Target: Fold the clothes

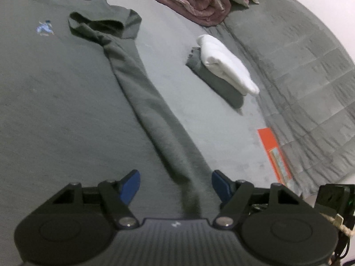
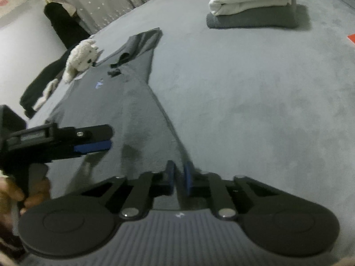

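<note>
Both tongs were low over the bed (image 2: 255,110): the right tongs (image 2: 178,175) pinched the grey shirt (image 2: 124,102) by its edge, the left tongs (image 1: 175,186) spread. One side was folded in. Farther off sat two folded clothes (image 2: 253,6).

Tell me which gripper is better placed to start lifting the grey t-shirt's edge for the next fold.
Right. The right gripper looks already pinched on the grey t-shirt at its hem corner; the left gripper is open, straddling the folded edge without gripping.

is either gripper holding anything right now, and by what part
The right gripper is shut on the dark grey t-shirt, pinching its folded side edge near the hem. The left gripper is open, straddling that fold, holding nothing.
</note>
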`<state>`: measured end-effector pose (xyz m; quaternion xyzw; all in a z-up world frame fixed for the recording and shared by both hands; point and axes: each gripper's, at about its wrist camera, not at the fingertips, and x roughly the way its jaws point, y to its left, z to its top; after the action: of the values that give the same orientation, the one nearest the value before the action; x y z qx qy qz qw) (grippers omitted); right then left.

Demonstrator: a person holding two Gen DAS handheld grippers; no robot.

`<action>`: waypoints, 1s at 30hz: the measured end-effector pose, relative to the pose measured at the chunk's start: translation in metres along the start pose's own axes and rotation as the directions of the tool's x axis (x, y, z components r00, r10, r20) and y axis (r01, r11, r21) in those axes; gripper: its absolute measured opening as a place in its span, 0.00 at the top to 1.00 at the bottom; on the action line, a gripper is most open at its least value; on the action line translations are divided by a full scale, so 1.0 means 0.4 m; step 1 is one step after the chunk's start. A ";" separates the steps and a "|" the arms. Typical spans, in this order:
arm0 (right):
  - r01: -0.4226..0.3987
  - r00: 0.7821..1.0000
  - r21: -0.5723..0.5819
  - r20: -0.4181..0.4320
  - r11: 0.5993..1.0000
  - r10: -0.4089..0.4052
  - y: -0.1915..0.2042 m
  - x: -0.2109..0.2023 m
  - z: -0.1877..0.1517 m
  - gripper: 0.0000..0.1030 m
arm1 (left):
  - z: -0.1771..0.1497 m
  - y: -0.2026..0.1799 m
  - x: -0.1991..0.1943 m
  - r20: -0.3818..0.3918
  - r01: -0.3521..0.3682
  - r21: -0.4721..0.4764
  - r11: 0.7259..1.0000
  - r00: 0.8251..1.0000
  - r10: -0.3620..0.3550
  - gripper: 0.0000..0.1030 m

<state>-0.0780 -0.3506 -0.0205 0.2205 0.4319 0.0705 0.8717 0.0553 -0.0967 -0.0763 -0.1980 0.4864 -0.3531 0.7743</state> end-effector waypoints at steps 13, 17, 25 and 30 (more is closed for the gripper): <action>-0.196 0.980 -0.139 0.002 0.971 0.198 0.131 -0.087 0.005 0.95 | -0.055 0.080 0.097 0.033 0.453 -0.461 0.763 0.868 -0.495 0.16; -0.212 0.977 -0.151 -0.025 0.965 0.211 0.153 -0.072 0.004 0.95 | -0.043 0.062 0.064 0.064 0.437 -0.438 0.786 0.887 -0.458 0.16; -0.219 0.974 -0.199 -0.105 0.955 0.201 0.200 -0.016 -0.015 0.91 | 0.015 0.058 0.003 0.146 0.260 -0.269 0.928 0.963 -0.227 0.30; -0.305 0.938 -0.184 -0.229 0.934 0.261 0.212 0.019 -0.023 0.85 | 0.014 0.066 0.011 0.132 0.139 -0.228 0.964 0.985 -0.111 0.42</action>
<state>-0.0747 -0.2696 0.0066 0.1760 0.4708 0.2645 0.8231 0.0710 -0.0826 -0.0936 -0.3394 0.4650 -0.3287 0.7487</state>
